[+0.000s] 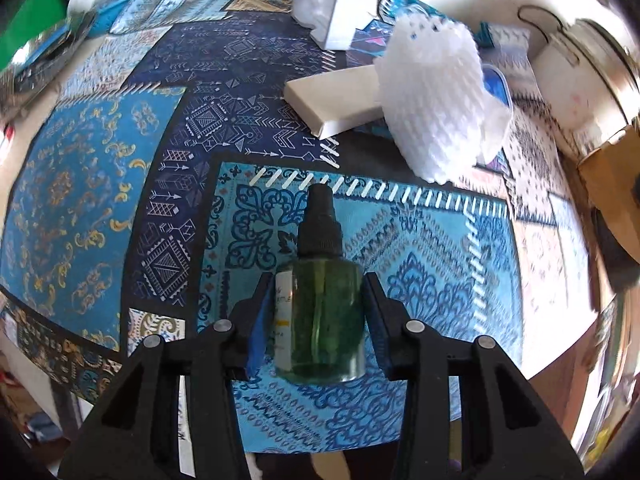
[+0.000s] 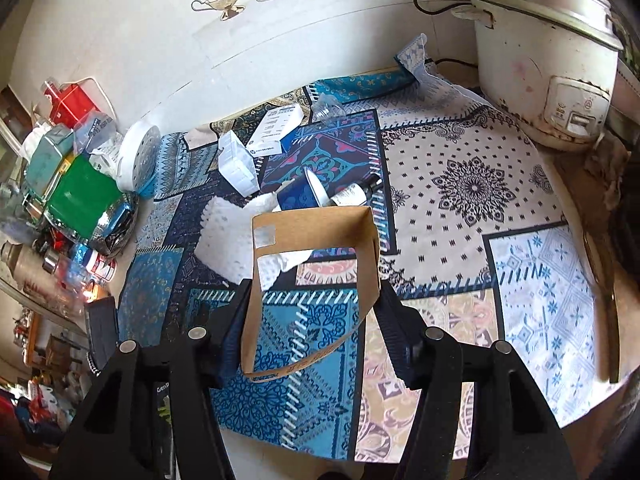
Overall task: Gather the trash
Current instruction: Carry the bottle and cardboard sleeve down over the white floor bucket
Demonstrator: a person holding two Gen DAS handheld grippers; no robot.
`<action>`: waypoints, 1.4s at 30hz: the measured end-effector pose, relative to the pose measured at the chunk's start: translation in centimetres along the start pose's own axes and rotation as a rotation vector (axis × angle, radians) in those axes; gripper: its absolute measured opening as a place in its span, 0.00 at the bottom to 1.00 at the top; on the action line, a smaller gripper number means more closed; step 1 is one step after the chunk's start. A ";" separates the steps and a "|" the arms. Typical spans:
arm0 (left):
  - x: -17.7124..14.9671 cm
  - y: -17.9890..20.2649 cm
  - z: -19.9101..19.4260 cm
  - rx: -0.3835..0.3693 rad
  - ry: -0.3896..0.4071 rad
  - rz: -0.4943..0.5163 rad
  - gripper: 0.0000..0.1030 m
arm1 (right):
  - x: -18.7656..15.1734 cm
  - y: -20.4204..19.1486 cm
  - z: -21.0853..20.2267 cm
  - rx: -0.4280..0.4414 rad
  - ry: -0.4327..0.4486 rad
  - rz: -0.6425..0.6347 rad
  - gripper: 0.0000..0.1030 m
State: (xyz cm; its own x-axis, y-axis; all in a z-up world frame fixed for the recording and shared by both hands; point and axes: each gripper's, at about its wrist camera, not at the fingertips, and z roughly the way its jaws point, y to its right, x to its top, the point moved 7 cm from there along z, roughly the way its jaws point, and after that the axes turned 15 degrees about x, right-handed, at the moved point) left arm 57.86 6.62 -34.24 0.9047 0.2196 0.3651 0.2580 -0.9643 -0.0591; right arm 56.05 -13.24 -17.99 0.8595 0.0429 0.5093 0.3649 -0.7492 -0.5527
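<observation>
A green bottle (image 1: 320,312) with a black cap is gripped between the left gripper (image 1: 316,312) fingers above the patterned surface (image 1: 420,264). An open-ended, empty cardboard sleeve (image 2: 316,264) is clamped by the right gripper (image 2: 312,316), just before the white foam netting (image 2: 228,236).

Green bottle (image 1: 320,312) and open cardboard sleeve (image 2: 316,280) held above patterned cloth.
</observation>
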 end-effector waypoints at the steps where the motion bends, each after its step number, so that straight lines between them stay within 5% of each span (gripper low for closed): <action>1: -0.2 0.1 -0.1 0.003 0.000 0.013 0.40 | -0.5 -0.3 -0.2 -0.006 0.002 -0.003 0.54; 20: -9.3 -4.1 -10.6 -0.090 0.174 0.141 0.39 | -14.2 -7.0 -1.6 -0.058 0.034 0.071 0.54; 32: -18.1 -1.9 -10.4 -0.132 0.080 0.195 0.39 | -23.0 -5.4 -0.5 -0.084 -0.115 0.124 0.54; 42: -24.6 1.6 -2.5 -0.104 -0.132 0.179 0.39 | -29.5 0.8 2.3 -0.090 -0.256 0.164 0.55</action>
State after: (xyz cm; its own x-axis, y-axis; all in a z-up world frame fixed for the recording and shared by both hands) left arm 35.20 -0.65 -40.97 0.9712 0.0547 0.2320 0.0595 -0.9981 -0.0138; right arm 31.77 -13.58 -34.94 0.9706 0.0735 0.2293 0.1909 -0.8151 -0.5470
